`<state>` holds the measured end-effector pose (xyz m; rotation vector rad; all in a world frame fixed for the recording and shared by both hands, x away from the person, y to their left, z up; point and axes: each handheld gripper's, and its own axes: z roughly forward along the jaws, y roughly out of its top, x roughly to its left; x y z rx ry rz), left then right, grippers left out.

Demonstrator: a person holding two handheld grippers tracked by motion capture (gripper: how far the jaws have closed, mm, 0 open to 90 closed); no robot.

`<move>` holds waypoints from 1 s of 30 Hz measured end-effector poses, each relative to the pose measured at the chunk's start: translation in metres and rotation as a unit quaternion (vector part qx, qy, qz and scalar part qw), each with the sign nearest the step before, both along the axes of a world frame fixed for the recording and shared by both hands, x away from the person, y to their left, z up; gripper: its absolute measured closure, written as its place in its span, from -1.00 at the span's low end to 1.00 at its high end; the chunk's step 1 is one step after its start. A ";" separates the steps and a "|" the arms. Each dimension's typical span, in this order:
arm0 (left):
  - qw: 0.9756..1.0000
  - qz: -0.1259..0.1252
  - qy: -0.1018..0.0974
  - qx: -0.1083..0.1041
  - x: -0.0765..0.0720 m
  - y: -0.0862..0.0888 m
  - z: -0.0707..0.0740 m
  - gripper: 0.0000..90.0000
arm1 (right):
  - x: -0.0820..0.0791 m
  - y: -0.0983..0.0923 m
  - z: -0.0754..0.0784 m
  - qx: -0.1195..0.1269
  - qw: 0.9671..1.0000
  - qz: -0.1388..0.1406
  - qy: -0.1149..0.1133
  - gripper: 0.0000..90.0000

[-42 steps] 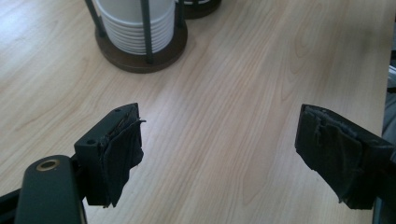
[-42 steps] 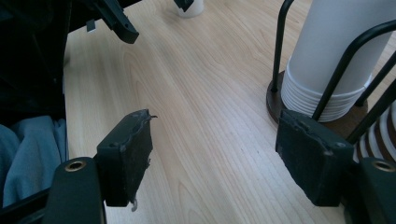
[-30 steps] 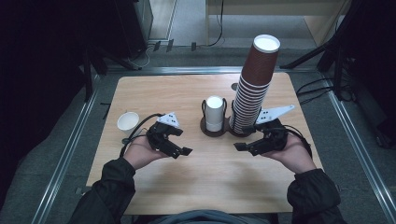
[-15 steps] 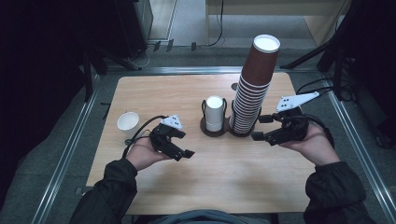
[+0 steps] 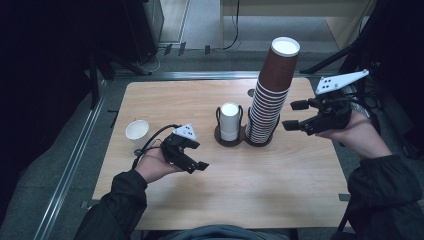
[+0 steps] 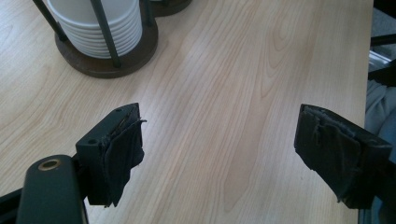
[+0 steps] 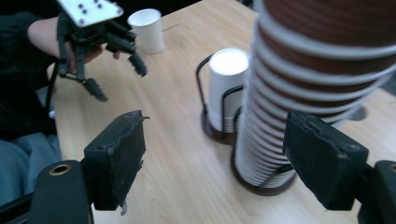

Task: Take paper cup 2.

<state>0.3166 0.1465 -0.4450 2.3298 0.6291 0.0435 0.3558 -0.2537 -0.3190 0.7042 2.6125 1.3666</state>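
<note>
The tall stack of brown paper cups (image 5: 272,95) stands in its dark wire holder right of centre in the high view, leaning slightly toward the upper right of the frame. Just left of it a short stack of white cups (image 5: 230,121) sits in a twin holder, and 1 loose white cup (image 5: 137,132) stands apart at the left side of the wooden table (image 5: 200,100).

The right gripper (image 5: 298,115) hangs in the air just right of the brown stack, at about mid-height, jaws pointing left toward it. Its jaws have just been opening and stand wide apart with nothing between them; in the right gripper view the stack rises beside the right-hand jaw, close but not touching.

The risk, as a judgement: the stack is tall and already tilted, so a sideways nudge from a jaw, or a pinch that catches several rims at once, could topple it or lift more than 1 cup. A grip too low would drag the whole column.

The left gripper (image 5: 192,159) is held low over the table at lower left, angled down to the right, jaws apart and empty above bare wood.
</note>
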 end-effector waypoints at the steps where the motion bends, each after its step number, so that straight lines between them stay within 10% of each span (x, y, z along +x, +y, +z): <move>1: 1.000 -0.001 0.001 0.000 0.000 0.000 0.000 -0.65 | 0.002 -0.001 0.004 -0.003 1.000 -0.003 -0.002 -0.53; 30: 1.000 -0.017 -0.007 0.010 -0.005 -0.005 0.000 -0.64 | 0.065 0.003 0.064 -0.006 0.999 -0.032 -0.016 -0.69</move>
